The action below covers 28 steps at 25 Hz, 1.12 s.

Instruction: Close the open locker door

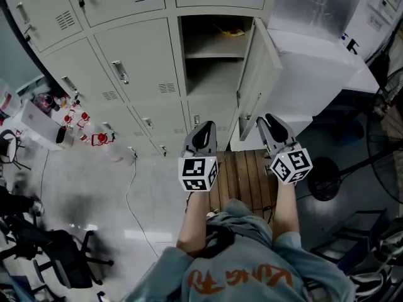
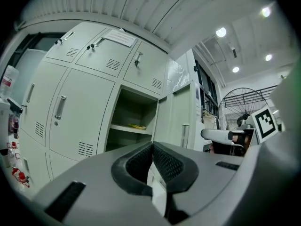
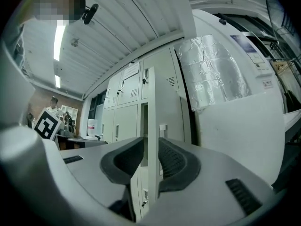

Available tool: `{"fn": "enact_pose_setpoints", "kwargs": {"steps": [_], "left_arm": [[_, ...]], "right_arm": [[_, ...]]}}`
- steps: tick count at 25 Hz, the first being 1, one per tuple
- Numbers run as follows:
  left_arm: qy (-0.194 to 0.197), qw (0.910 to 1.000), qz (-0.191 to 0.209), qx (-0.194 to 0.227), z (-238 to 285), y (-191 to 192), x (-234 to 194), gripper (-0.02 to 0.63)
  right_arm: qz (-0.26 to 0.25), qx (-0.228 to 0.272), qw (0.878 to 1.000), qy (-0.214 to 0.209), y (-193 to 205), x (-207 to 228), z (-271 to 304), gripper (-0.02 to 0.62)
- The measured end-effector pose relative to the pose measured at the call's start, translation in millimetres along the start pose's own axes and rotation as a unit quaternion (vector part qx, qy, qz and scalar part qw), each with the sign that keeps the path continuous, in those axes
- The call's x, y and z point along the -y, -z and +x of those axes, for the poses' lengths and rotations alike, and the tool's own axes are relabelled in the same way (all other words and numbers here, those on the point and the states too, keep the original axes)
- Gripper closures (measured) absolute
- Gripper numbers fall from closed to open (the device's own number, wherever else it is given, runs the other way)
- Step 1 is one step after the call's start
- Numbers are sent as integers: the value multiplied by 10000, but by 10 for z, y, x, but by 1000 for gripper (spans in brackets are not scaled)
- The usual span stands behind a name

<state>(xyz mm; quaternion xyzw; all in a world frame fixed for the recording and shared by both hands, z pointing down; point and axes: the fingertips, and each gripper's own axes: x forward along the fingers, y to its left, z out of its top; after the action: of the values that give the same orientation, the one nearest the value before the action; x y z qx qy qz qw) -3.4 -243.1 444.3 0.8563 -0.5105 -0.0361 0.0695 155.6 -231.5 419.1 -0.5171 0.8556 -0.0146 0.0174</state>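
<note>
Pale lockers [image 1: 132, 61] stand on glossy grey floor [image 1: 126, 197].

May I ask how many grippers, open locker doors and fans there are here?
Grippers: 2 (left gripper, right gripper)
Open doors: 1 (door)
Fans: 1 (fan)
Total: 4
</note>
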Motion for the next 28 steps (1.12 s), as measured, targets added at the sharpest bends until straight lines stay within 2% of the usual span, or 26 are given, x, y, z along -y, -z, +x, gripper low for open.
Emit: {"fn": "enact_pose_setpoints", "kwargs": {"steps": [6,11,14,28], "left_arm": [[-174,9998,-57,113,56,-119,-224,586],[-107,9999,-39,66,172,-76,-256,586],[-80,9999,-50,46,203,-59,-266,586],[-69,9999,-100,1,199,-42,-422,586]], "right_arm": [[152,-47,9995,-290,-15,68,190,453],[257,-24,9986,-470,5,88,300,449],[143,-77,9977,-659,43,41,347,449],[46,-139,9967,-794,126,-184,557,457]]}}
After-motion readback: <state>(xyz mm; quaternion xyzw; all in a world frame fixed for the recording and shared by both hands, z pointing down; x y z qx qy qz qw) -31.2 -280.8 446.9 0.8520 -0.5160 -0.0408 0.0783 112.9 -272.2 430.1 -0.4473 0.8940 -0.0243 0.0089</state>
